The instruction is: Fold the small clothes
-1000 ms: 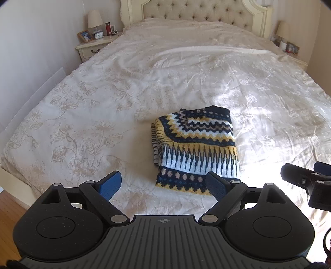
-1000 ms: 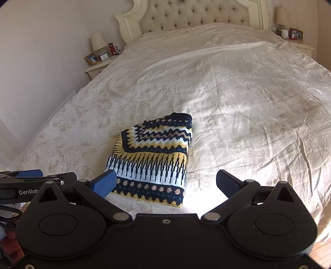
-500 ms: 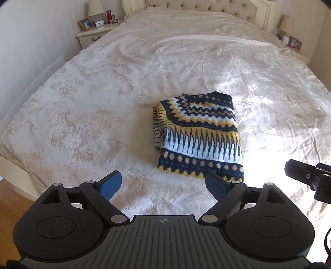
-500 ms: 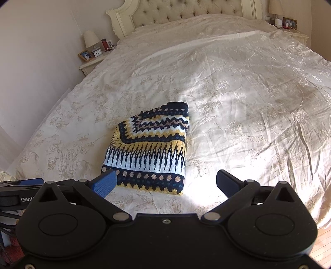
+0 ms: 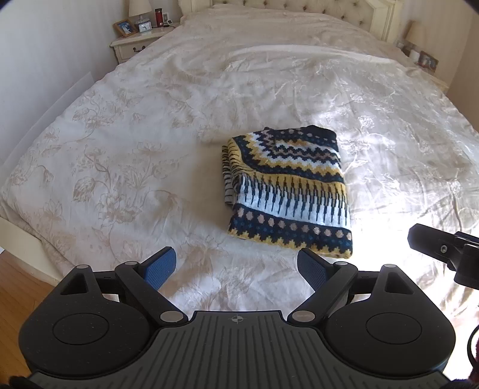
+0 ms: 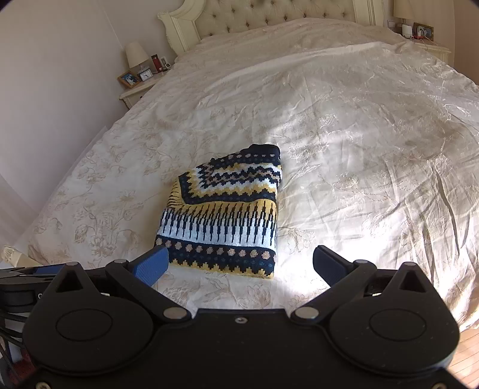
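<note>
A small knitted sweater (image 5: 287, 191) in navy, yellow and white patterns lies folded into a compact rectangle on the cream bedspread (image 5: 125, 155). In the right wrist view the same sweater (image 6: 224, 212) sits just beyond my fingers. My left gripper (image 5: 236, 267) hovers open above the bedspread, short of the sweater's near hem and a little to its left, holding nothing. My right gripper (image 6: 241, 263) is open too, its jaws standing wide just before the near hem, with nothing between them. Part of the right gripper's body (image 5: 446, 251) shows at the right edge of the left wrist view.
A tufted cream headboard (image 6: 269, 15) closes the far end of the bed. A nightstand (image 5: 134, 45) at the far left carries a lamp, clock and photo frame; another nightstand (image 6: 425, 39) stands at the far right. Wooden floor (image 5: 18, 287) shows beside the bed's near left corner.
Both grippers have risen and tilted down over the bed, so the folded sweater appears farther from the fingers. The sweater has not moved, and both grippers stay open.
</note>
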`<state>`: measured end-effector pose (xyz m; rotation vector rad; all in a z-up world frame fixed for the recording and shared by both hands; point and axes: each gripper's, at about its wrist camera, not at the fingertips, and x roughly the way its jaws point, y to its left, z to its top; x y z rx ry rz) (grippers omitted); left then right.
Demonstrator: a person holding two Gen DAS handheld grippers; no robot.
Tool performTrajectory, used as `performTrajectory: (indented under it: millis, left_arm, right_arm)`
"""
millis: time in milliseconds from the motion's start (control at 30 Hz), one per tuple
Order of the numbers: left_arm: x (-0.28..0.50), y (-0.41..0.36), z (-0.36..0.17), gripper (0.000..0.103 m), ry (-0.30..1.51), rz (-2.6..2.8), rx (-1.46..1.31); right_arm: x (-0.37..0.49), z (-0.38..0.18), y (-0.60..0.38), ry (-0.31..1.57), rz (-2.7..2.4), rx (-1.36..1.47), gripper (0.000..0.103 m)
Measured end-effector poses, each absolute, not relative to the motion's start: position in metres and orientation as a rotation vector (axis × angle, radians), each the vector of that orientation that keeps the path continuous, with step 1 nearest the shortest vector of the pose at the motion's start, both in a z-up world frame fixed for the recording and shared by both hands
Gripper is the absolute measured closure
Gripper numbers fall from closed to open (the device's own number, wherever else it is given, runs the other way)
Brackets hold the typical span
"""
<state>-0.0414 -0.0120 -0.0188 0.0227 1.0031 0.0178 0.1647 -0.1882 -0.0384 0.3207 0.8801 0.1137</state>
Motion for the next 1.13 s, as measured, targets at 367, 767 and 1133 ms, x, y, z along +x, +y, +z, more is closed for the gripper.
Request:
performTrajectory:
  millis: [367, 767, 1133]
  left_arm:
    - [-0.0423, -0.0144, -0.0208, 0.014, 1.014, 0.011, 0.026]
    - [-0.0408, -0.0147, -0.0225, 0.014, 1.020, 0.011, 0.028]
    - [-0.0344, -0.0190, -0.0247, 0.014, 1.028, 0.023, 0.040]
  right_arm:
    - [0.1652, -0.0398, -0.1871, 0.886, 0.114, 0.328, 0.001]
    - [0.1669, -0.0433, -0.1872, 0.892, 0.113, 0.338, 0.001]
    - [0.1728, -0.0475, -0.1906, 0.910, 0.110, 0.355, 0.001]
